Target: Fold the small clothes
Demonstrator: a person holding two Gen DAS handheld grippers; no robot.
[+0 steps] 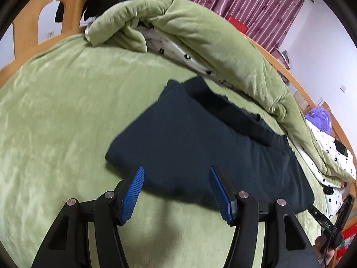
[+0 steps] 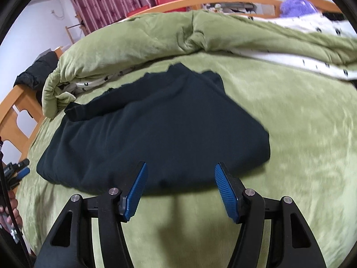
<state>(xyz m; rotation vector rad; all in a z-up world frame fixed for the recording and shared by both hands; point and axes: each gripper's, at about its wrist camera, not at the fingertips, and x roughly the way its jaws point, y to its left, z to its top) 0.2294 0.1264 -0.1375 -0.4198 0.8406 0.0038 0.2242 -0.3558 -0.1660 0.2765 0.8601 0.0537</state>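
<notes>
A dark navy garment (image 1: 189, 138) lies folded flat on the green bed cover (image 1: 67, 111), a loose flap folded across its far side. My left gripper (image 1: 176, 174) hovers above the garment's near edge, its blue pads (image 1: 133, 192) wide apart with nothing between them. In the right wrist view the same garment (image 2: 160, 129) spreads ahead of my right gripper (image 2: 180, 170), which also stands open and empty over the near hem. The other gripper's tip (image 2: 20, 169) shows at the left edge beside the garment.
A rolled green quilt (image 1: 200, 35) with a white flower-print lining runs along the far side of the bed. The wooden bed frame (image 2: 20, 116) borders the mattress. A purple fluffy item (image 1: 319, 118) and red boxes (image 2: 165, 0) sit beyond, under striped maroon curtains.
</notes>
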